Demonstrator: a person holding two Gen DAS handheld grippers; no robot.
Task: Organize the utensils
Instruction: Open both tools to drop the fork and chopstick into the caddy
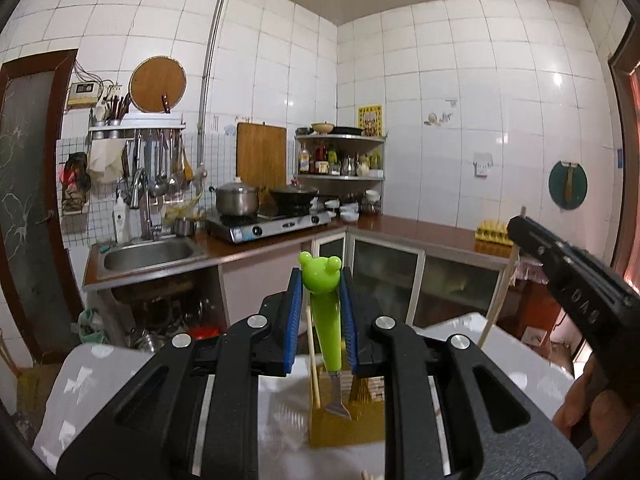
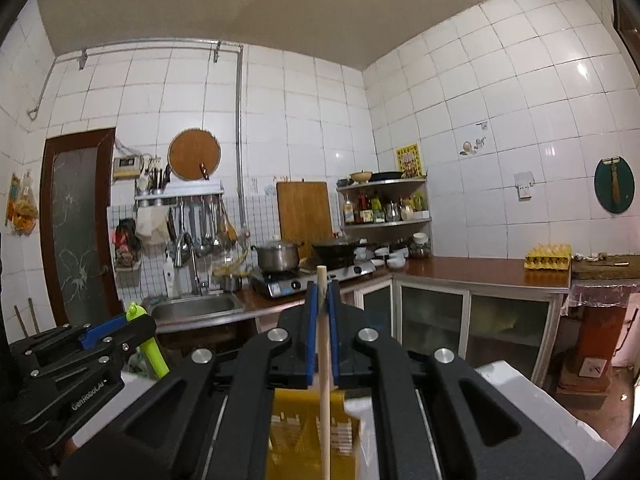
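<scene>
Left gripper fingers pinch the light, slick green frog-handled utensil mid-handle; right gripper fingers, at 3 o'clock, pinch a stiff, thin chopstick.

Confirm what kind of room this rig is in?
A home kitchen, by the look of it: a steel sink set in the counter, a two-burner gas stove carrying a pot and a wok, and ladles hanging on the tiled wall.

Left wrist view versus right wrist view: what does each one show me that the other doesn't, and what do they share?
Only the left wrist view shows the metal end of the green frog-handled utensil and a second chopstick beside it. Only the right wrist view shows the dark board past the egg tray. Both show each gripper, left and right, the right's chopstick, and the yellow holder.
</scene>
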